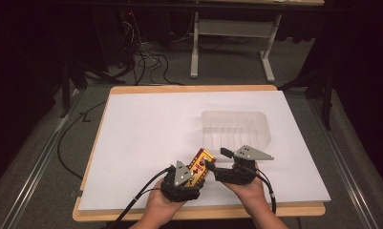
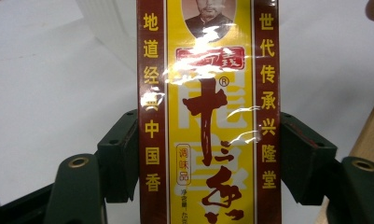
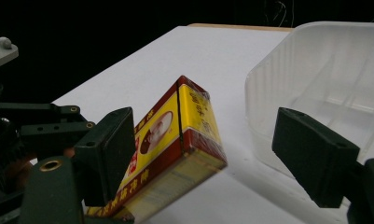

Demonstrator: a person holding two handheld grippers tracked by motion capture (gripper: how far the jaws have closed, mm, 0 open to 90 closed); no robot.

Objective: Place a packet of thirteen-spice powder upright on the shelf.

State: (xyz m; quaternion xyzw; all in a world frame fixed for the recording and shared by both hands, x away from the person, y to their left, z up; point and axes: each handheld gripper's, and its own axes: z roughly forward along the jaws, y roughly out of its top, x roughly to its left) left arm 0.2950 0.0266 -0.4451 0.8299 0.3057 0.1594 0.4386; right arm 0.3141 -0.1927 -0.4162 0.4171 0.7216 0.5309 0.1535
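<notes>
Left tongs (image 2: pixel 208 154) clamp our seasoning box (image 1: pixel 200 164) — right tongs (image 3: pixel 222 158) wide, unclamped — a mistimed handover drops it short of the plastic tray (image 1: pixel 237 125).

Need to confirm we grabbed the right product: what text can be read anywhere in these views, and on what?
On the yellow and dark red cellophane-wrapped box, left gripper view:
"地道经典中国香", left red strip.
"世代传承兴隆堂", right red strip.
"调味品", small yellow label.
"®", by the big brush characters, whose reading is unclear.
Red banner under the portrait: blurred by glare.
Bottom print: too small.
</notes>
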